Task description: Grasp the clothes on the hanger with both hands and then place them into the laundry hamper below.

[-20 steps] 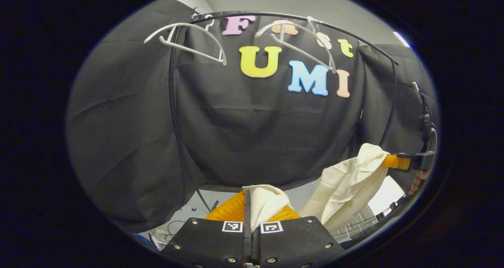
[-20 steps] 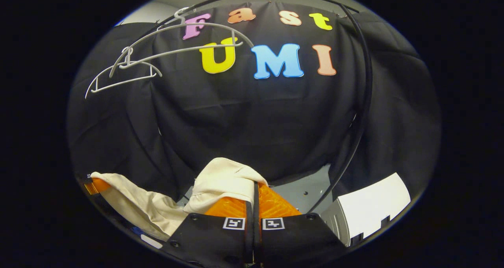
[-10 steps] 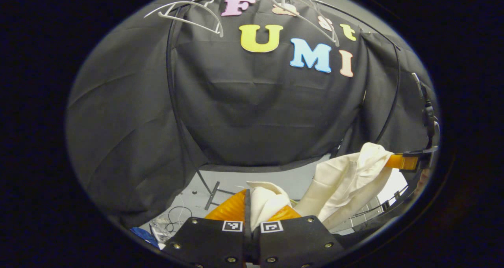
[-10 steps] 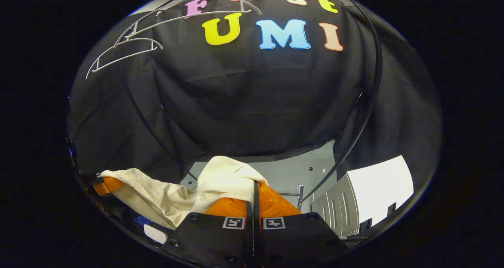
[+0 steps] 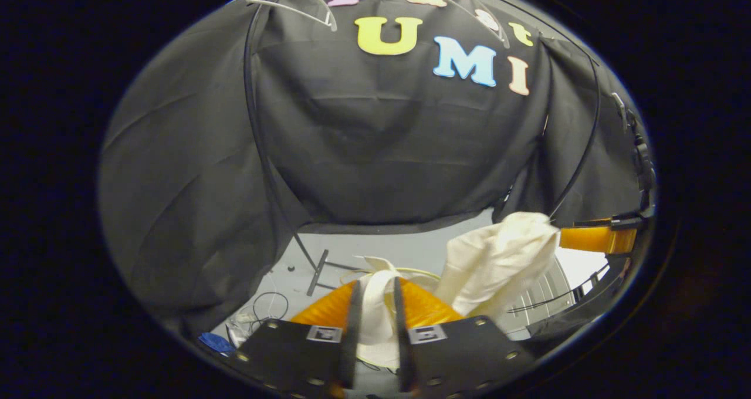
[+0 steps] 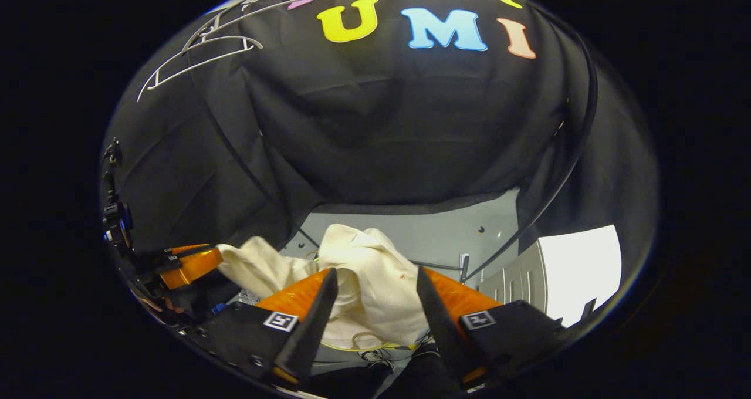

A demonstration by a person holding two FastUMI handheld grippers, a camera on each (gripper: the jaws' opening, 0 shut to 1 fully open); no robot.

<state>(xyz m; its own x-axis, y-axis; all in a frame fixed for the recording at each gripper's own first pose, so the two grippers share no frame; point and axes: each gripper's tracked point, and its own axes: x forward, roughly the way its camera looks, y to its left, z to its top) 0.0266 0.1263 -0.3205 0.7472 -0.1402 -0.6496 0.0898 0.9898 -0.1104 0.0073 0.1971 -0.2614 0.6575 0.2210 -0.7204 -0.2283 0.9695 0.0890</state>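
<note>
Left gripper view: left gripper (image 5: 374,305) at the bottom edge, jaws parted a little, a band of the cream garment (image 5: 375,311) lying in the gap. Cannot tell whether the fingers press on it. The cloth runs up and right into a bunched fold (image 5: 499,264), which reaches the right gripper (image 5: 592,239) at the far right edge. From here cannot tell how those jaws stand.

Right gripper view: right gripper (image 6: 375,299) low in the middle, jaws spread wide. Garment (image 6: 375,281) sits loose between the fingers, slumped, no pinch from either side. A yellow edge shows under the cloth, too small to tell what. The cloth trails left toward the left gripper (image 6: 188,264), near the left edge.

Farther off: white slatted hamper (image 6: 563,270) at lower right in the right gripper view, beside the garment, not under it; its slats (image 5: 545,287) also show behind the fold in the left gripper view. Grey floor (image 5: 375,249) beyond, with loose cables (image 5: 264,305) and the foot of a black rack (image 5: 252,123). Bare white hangers (image 6: 193,64) on the rail at the top, against the black wall cloth (image 6: 381,123).
</note>
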